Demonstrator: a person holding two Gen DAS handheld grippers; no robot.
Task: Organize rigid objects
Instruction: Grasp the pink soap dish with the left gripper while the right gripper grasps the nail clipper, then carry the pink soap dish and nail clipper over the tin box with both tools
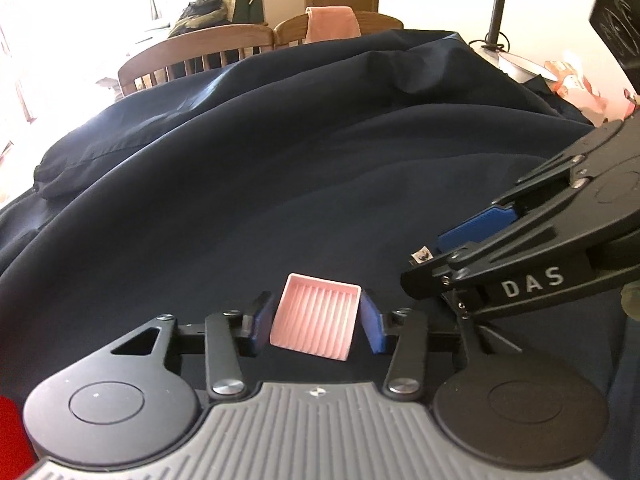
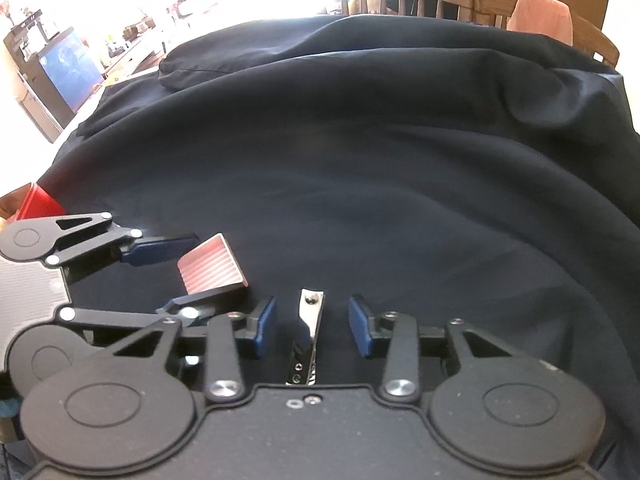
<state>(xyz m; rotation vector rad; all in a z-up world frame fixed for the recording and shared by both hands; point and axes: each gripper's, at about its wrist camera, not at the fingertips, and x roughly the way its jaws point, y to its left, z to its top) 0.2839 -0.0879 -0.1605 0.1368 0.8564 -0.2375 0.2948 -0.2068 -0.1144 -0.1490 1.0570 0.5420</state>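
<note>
Pink ridged tray (image 1: 314,322) between left gripper (image 1: 316,320) pads, untouched, steel nail clipper (image 2: 309,332) only in right view, right gripper (image 2: 312,326) unclosed.

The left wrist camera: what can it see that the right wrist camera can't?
Only the left wrist view shows the black gooseneck desk lamp at the table's far right. Only the right wrist view shows the shiny metal nail clipper lying between the right gripper's blue pads, which stand apart from it, and the blue screen at far left. Both show the ribbed pink plastic tray between the left gripper's pads, the dark navy cloth, the wooden chairs and the pink towel.
</note>
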